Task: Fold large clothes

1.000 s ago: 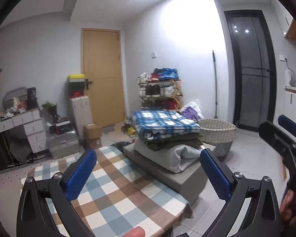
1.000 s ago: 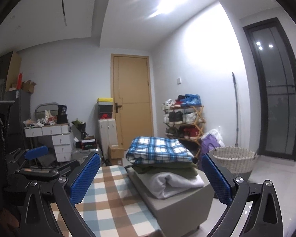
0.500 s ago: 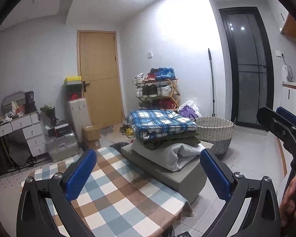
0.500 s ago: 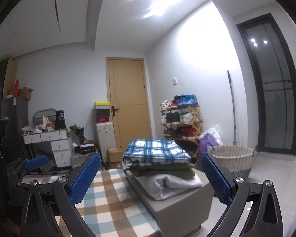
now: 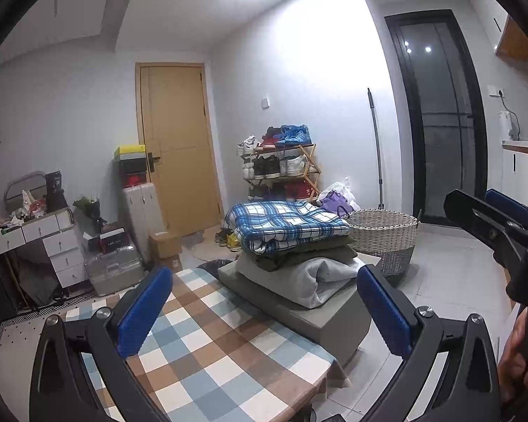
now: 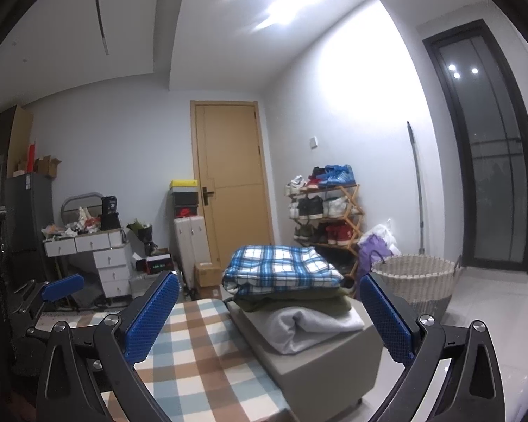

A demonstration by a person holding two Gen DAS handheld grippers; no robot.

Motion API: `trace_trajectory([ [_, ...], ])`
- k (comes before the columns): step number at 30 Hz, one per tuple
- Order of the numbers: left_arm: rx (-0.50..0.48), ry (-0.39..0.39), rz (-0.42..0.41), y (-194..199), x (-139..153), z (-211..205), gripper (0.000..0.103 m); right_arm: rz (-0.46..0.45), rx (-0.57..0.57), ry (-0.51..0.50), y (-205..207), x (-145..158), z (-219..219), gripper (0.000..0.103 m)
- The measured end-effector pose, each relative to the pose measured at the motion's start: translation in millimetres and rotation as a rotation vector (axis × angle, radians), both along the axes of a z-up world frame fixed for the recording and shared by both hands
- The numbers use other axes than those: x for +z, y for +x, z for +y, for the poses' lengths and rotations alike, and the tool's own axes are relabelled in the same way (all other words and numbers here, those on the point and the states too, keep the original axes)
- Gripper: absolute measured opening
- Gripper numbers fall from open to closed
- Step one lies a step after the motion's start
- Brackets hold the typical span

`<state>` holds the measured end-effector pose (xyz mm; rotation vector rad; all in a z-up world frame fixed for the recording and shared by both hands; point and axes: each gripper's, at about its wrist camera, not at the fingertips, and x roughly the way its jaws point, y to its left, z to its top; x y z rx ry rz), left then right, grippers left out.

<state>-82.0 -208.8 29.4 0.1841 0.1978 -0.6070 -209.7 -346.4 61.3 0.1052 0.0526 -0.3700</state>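
Two hand-held grippers face a cluttered room. The left gripper (image 5: 264, 309) and the right gripper (image 6: 269, 313) both have their blue-padded fingers spread wide apart, holding nothing. Between the fingers lies a table with a checked cloth (image 5: 207, 344) in brown, white and pale blue. Just beyond it, a grey ottoman (image 6: 320, 362) carries the stack of folded clothes (image 5: 292, 242): a blue plaid piece on top, an olive one beneath, a pale grey one at the bottom. A woven laundry basket (image 6: 417, 281) stands on the floor to the right. Red boxes and shoes on the wooden shoe rack (image 6: 325, 207) bear logos too small to read. A small black device (image 6: 158, 265) shows green digits, illegible. The person's hand (image 5: 519, 355) is cut off at the left view's edge.
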Motion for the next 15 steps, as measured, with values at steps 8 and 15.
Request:
trace_trajectory([
  [8, -0.001, 0.002, 0.003, 0.3, -0.9, -1.8, 0.102, 0.02, 0.008, 0.002, 4.1, -2.1, 1.7, 0.103],
  [15, 0.001, 0.003, 0.007, 1.4, -0.4, -5.5, 0.102, 0.032, 0.001, 0.018, 5.2, -2.3, 0.9, 0.103],
])
